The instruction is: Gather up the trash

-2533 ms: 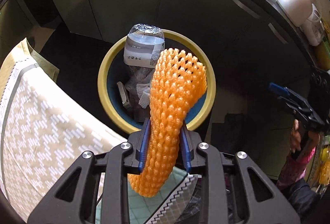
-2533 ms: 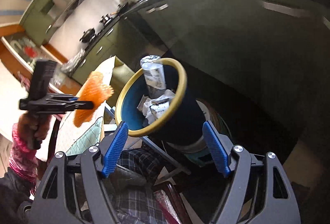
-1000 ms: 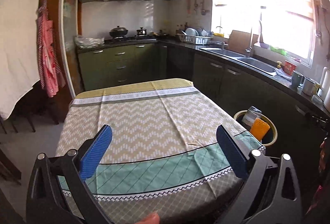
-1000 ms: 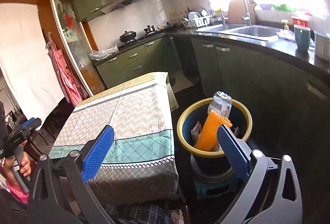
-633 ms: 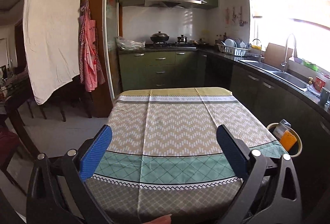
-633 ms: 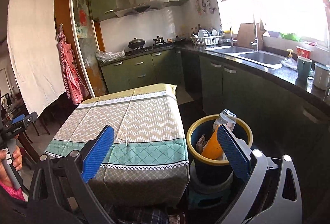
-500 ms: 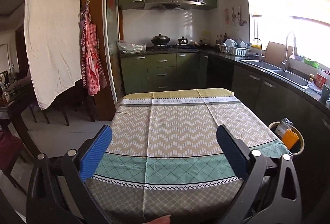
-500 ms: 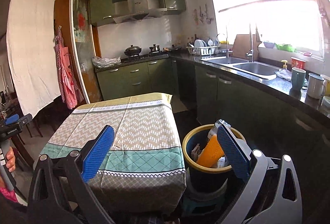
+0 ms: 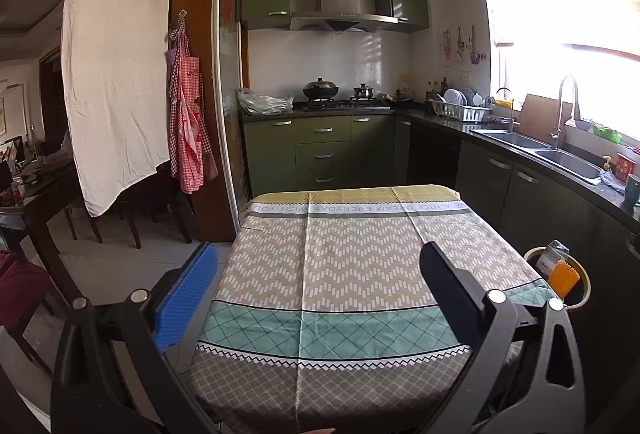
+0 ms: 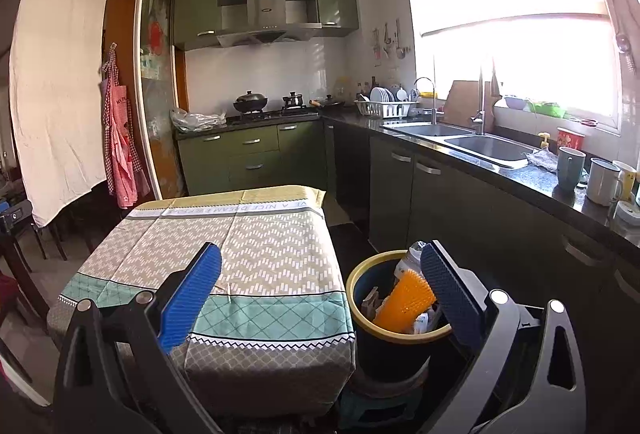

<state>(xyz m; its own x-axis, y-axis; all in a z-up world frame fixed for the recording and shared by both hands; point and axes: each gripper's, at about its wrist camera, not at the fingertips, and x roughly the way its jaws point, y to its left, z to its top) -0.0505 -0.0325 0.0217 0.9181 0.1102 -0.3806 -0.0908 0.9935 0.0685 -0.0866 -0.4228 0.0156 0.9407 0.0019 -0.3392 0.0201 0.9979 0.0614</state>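
Left gripper [image 9: 318,294], left wrist view: jaws spread wide, nothing between the blue pads [image 9: 188,296]. Points level over the table [image 9: 360,266], which carries a chevron and teal-check tablecloth. Trash bin [image 9: 582,298] with yellow rim stands off the table's right corner, against the dark lower cabinets. Orange foam net [image 9: 563,273] sticks up out of the bin, beside a crumpled plastic bottle [image 9: 550,254]. Sink [image 9: 560,156] and counter run along the right wall under the window; stove with a black pot [image 9: 320,89] at the far end.

Right gripper [image 10: 320,292], right wrist view: jaws equally wide apart, empty. Bin [image 10: 360,284] sits low and near, just right of the table [image 10: 240,234], partly behind the right-hand pad. Net [image 10: 404,300] leans inside it, tilted, upper end toward the bottle [image 10: 410,258]. Pale scraps lie lower in the bin, probably paper; too dim and crowded to tell. Bin rests on something low and teal, mostly hidden. Mugs [image 10: 570,162] stand on the counter at right, past the sink.
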